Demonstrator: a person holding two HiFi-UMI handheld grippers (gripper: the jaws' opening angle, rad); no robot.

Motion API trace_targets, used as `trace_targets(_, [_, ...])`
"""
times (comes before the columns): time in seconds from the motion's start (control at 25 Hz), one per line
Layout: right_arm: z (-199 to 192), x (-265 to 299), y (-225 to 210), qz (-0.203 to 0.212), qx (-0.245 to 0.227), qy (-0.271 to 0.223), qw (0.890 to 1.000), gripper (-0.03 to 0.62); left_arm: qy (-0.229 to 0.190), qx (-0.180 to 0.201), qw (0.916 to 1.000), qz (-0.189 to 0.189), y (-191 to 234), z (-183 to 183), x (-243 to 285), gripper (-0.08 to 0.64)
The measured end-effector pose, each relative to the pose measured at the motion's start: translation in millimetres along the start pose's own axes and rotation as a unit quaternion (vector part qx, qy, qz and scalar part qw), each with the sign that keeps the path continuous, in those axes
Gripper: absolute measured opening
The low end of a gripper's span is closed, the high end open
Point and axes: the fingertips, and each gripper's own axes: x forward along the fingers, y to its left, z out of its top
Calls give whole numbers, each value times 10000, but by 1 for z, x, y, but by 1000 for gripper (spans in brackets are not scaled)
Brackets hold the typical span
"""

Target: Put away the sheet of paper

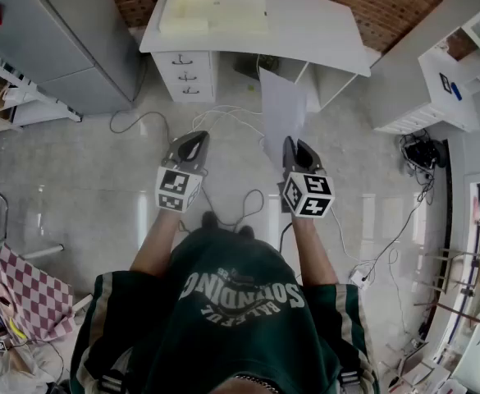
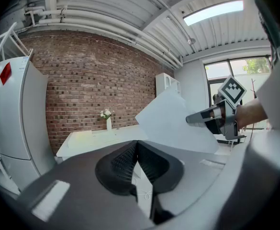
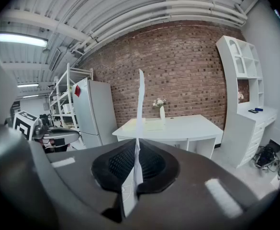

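Observation:
The white sheet of paper (image 1: pixel 282 109) stands upright, clamped at its lower edge in my right gripper (image 1: pixel 294 143), which is shut on it. In the right gripper view the sheet (image 3: pixel 140 104) shows edge-on, rising from between the closed jaws (image 3: pixel 136 145). My left gripper (image 1: pixel 192 139) is held level beside the right one, a short way to its left, with its jaws closed and nothing between them (image 2: pixel 136 143). In the left gripper view the sheet (image 2: pixel 175 123) shows flat-on in the right gripper (image 2: pixel 193 120). Both point toward a white desk (image 1: pixel 322 31).
The desk has drawers (image 1: pixel 187 76) on its left and a foam block (image 1: pixel 186 13) on top. A grey fridge (image 1: pixel 67 39) stands left, a white shelf unit (image 1: pixel 449 80) right. Cables (image 1: pixel 223 121) lie on the floor ahead. A checkered bag (image 1: pixel 26 290) sits near left.

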Motion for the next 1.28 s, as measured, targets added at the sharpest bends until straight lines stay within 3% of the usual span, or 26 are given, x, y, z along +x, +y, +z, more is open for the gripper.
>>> trace_targets(0.44, [2, 2, 9, -45, -20, -14, 10000, 2, 3, -98, 10000, 8, 10, -4, -5, 9])
trace_targets(1.28, [-1, 31, 68, -161, 38, -34, 9999, 2, 58, -45, 9999, -129, 70, -23, -26, 9])
